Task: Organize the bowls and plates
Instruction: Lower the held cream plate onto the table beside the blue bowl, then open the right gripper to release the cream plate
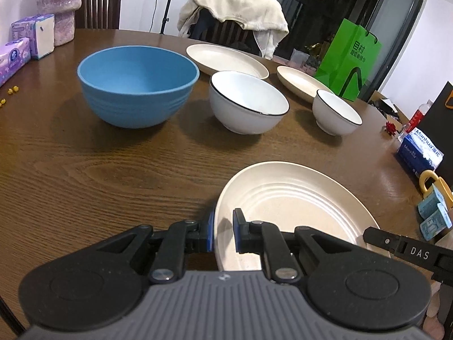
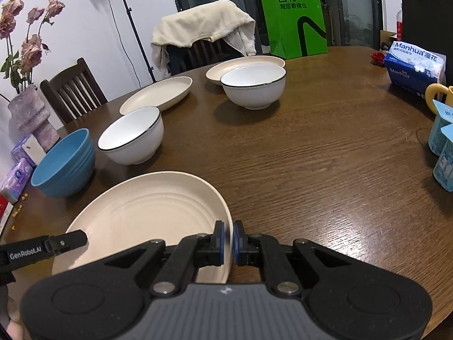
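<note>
**Two grippers pinch one cream plate over a brown wood table**

The table (image 1: 99, 175) is round, dark brown wood with wavy grain lines, a bit shiny.

Closest is a big cream plate (image 1: 297, 198) with ring grooves in its middle. The left gripper (image 1: 223, 233) pinches its left rim between blue pads. The right gripper (image 2: 228, 240) pinches its right rim, jaws nearly pressed together on the thin edge. I cannot tell if the plate touches the table.

Past it stand three bowls in a row, apart from each other. The blue bowl (image 1: 137, 85) is deep and round, with ridges on its outside. The near white bowl (image 1: 247, 103) and the small-looking far white bowl (image 1: 335, 113) are smooth, each with a thin black rim.

Behind them lie two more flat cream plates: one plate (image 1: 226, 60) and another plate (image 1: 301, 83).

Farther back, a green paper bag (image 1: 348, 59) stands on the table, and a soft cream cloth (image 1: 235, 8) hangs over a chair.
</note>
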